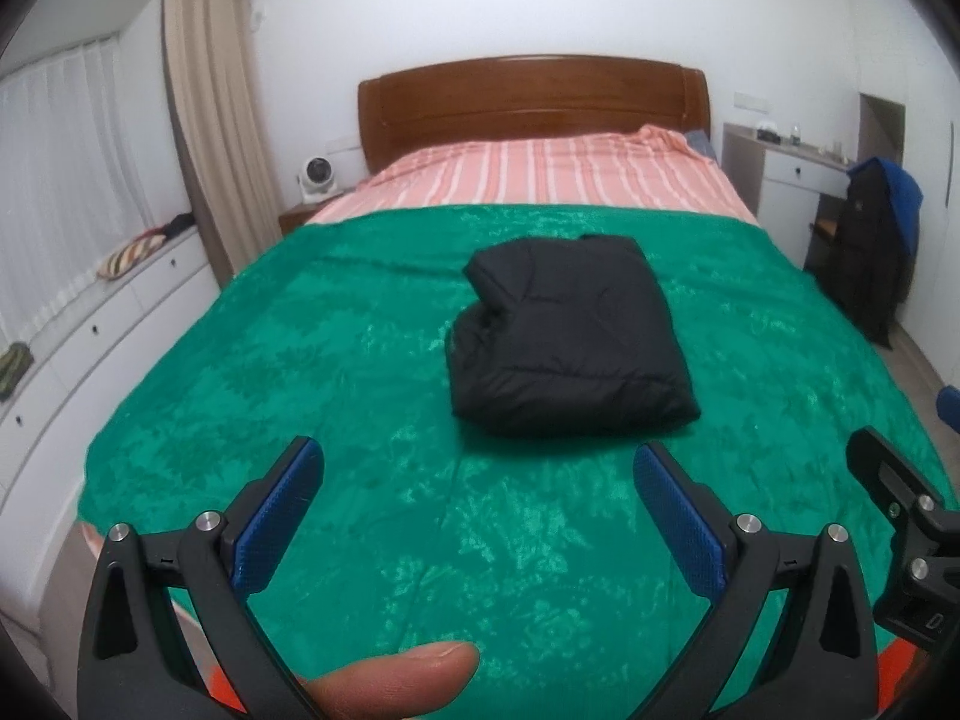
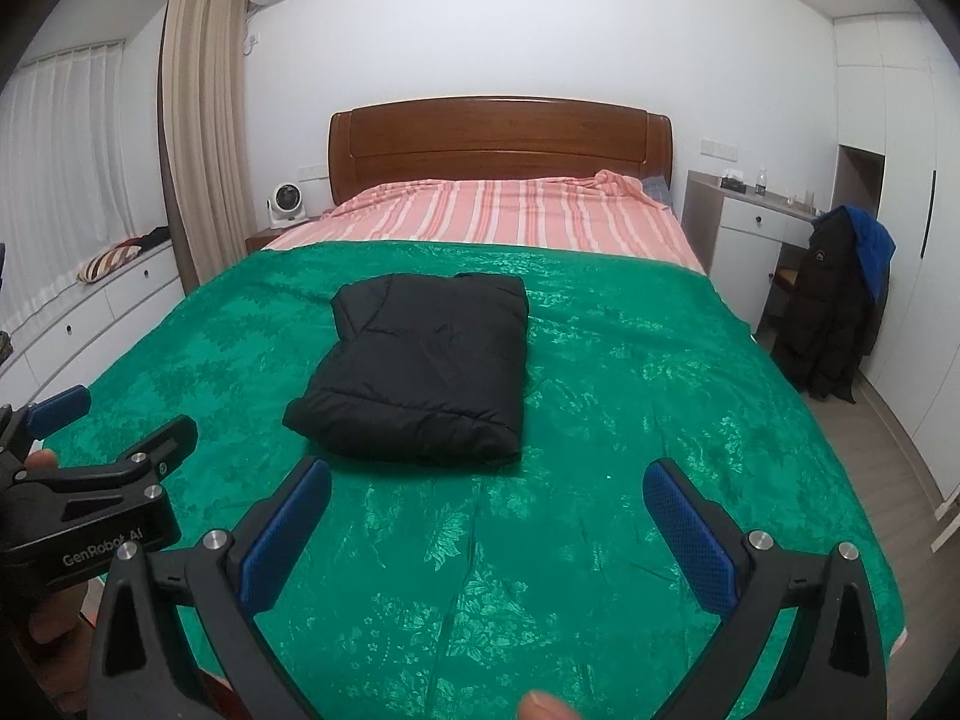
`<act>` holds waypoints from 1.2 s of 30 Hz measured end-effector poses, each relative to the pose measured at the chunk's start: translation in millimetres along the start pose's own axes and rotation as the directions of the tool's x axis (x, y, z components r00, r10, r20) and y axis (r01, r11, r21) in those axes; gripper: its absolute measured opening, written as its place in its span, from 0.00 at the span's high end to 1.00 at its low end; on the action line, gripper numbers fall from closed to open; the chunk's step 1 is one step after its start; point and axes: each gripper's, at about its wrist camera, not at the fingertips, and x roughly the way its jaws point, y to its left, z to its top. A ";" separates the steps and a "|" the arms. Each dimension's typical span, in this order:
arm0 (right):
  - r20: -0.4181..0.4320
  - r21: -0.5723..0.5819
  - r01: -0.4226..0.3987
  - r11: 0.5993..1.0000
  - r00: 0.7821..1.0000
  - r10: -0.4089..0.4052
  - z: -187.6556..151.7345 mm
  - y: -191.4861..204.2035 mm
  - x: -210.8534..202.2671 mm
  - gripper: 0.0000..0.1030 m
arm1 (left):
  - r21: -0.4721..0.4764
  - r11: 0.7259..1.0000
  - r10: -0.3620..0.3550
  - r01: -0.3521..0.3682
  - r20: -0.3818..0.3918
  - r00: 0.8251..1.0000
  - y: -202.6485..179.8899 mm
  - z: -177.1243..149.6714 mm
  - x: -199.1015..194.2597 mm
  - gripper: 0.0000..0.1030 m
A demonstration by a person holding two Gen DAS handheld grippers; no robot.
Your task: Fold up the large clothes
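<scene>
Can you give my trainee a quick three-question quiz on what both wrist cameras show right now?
1. True or false: the black jacket lies folded into a compact bundle on the green cover.
2. Multiple choice: the left gripper and right gripper are
A. both open and holding nothing
B. both shut on the jacket
C. one open, one shut on the cover
3. Fill in: beyond the green cover, toward the wooden headboard, the bed shows a pink ______ sheet.

Key: 1 true; 2 A; 3 striped
</scene>
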 end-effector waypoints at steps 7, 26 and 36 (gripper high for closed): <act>-0.002 -0.018 0.005 1.000 1.000 -0.005 -0.9 3.4 -4.8 0.00 | 0.011 1.000 -0.013 0.013 -0.026 1.000 -0.7 -2.6 -2.0 0.00; -0.013 -0.051 -0.004 0.999 1.000 0.003 -7.9 12.7 -5.5 0.00 | 0.011 1.000 0.008 -0.008 -0.018 1.000 1.8 -6.5 -1.5 0.00; -0.019 -0.055 -0.014 0.998 1.000 0.013 -5.6 15.3 -7.5 0.00 | 0.015 1.000 0.006 -0.006 -0.013 1.000 1.2 -4.4 -2.6 0.00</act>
